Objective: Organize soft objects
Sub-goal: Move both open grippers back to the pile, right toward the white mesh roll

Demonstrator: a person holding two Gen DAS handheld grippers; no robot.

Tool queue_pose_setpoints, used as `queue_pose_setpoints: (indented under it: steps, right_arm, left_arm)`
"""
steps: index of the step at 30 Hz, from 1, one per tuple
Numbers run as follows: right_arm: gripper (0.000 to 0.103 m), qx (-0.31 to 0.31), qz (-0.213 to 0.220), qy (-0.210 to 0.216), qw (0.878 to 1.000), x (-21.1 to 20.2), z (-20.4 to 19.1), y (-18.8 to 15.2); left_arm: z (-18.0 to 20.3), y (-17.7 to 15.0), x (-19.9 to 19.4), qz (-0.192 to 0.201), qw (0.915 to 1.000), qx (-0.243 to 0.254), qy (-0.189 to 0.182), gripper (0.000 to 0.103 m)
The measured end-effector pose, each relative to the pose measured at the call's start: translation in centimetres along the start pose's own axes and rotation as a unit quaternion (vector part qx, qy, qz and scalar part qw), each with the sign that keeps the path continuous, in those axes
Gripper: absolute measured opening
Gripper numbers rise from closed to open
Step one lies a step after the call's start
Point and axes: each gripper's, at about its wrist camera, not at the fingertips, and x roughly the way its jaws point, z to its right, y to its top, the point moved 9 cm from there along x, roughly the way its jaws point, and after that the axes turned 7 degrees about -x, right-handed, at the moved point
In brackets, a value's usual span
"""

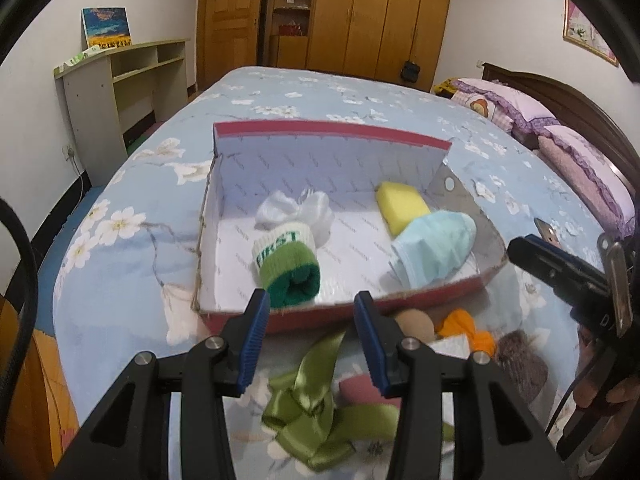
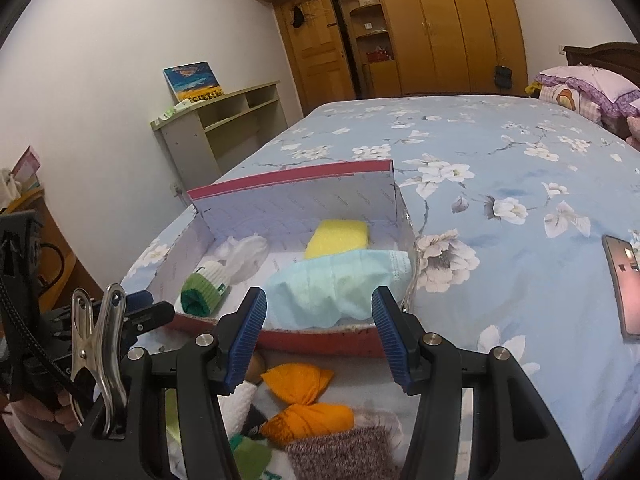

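A red box (image 1: 400,294) with a white inside is placed on the flowered bedspread (image 1: 120,240). Three kinds of soft things are already seen inside it: a green and white sock (image 1: 286,266) at the near left, a yellow sponge (image 1: 400,204) at the far right, and a light blue cloth (image 1: 436,250) which is draped at the near right, close to the rim.

The left gripper (image 1: 310,340) is held spread, with nothing between its fingers, above a green ribbon (image 1: 308,404) that lies on the bed just in front of the box. The right gripper (image 2: 320,336) is spread and empty too, above an orange cloth piece (image 2: 298,378) and a grey knitted piece (image 2: 344,454).

Several risks can be expected. The ribbon is smooth and looped, so only one loop may be pinched and the rest may be dragged or slip out. The remaining things are crowded together near the box wall, so two may be taken at once, or the low near wall may be pushed and the light box shifted. The blue cloth could be caught and pulled out over the rim. The two grippers are close to each other and could collide. A phone (image 2: 626,286) lies on the bed at the right and could be knocked.
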Motion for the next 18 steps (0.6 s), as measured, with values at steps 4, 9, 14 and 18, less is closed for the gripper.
queue_pose_setpoints:
  steps: [4, 9, 14, 18]
  right_arm:
    - [0.056, -0.005, 0.000, 0.000, 1.000, -0.6, -0.5, -0.4]
    - [0.056, -0.010, -0.001, 0.003, 1.000, -1.2, -1.3, -0.9]
    - [0.056, -0.013, -0.009, 0.008, 1.000, -1.6, -2.3, -1.8]
    - [0.056, -0.015, -0.020, 0.015, 1.000, -1.7, -3.2, -2.7]
  left_arm:
    - [-0.2, -1.3, -0.3, -0.012, 0.9999, 0.001, 0.001, 0.046]
    - [-0.9, -2.9, -0.9, -0.023, 0.9997, 0.000, 0.008, 0.046]
    - [-1.9, -4.2, -0.9, -0.033, 0.9993, -0.008, 0.017, 0.046]
    - [-2.5, -5.1, -0.7, -0.041, 0.9989, -0.017, 0.016, 0.046]
